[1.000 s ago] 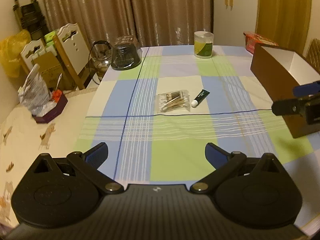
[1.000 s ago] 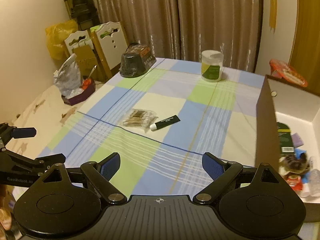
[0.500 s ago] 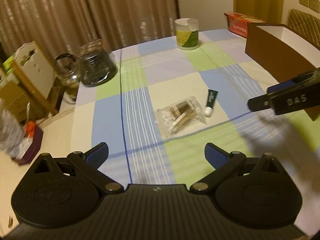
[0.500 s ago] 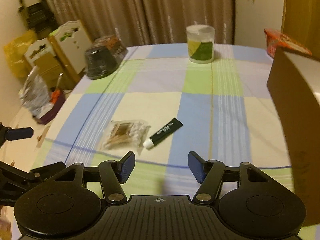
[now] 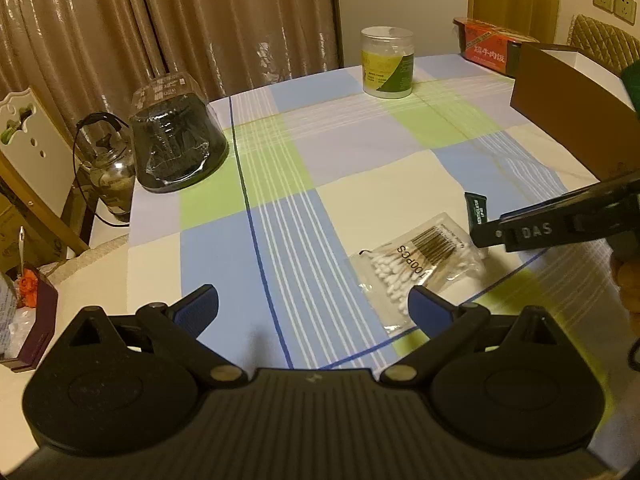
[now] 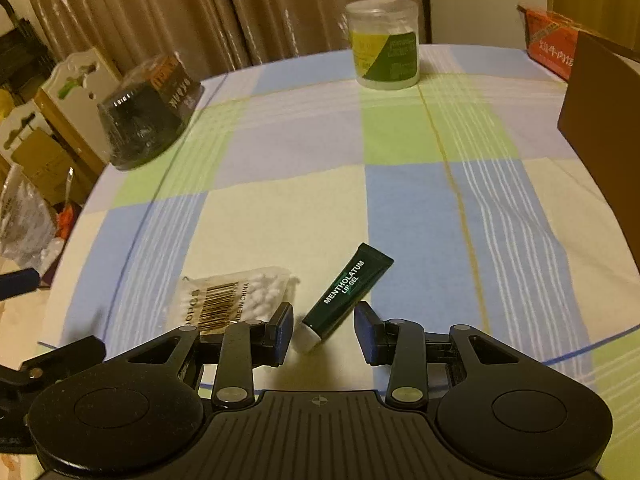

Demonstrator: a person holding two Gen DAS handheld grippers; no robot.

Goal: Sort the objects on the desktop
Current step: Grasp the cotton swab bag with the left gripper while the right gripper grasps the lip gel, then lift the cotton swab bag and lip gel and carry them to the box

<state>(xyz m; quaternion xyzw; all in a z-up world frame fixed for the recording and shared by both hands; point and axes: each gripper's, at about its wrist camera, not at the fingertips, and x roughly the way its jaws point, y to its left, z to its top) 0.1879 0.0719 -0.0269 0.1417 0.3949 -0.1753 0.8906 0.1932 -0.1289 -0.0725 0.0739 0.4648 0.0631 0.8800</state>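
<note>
A dark green lip gel tube [image 6: 347, 293] with a white cap lies on the checked tablecloth, beside a clear bag of cotton swabs [image 6: 232, 300]. My right gripper [image 6: 324, 334] is open, its blue pads on either side of the tube's cap end, not touching it. In the left wrist view the swab bag [image 5: 418, 267] lies just ahead of my open, empty left gripper [image 5: 314, 306], and the tube [image 5: 477, 211] is partly hidden behind the right gripper's arm [image 5: 560, 226].
A brown open box [image 5: 568, 92] stands at the table's right side. A clear round jar [image 6: 384, 46] stands at the back, a red packet [image 6: 550, 42] at the back right. A dark wrapped tub [image 6: 148, 114] sits at the left edge, with a kettle [image 5: 106, 160] and chairs beyond.
My right gripper has moved forward and down to the tube and narrowed its jaws around the cap end. My left gripper has come closer to the swab bag.
</note>
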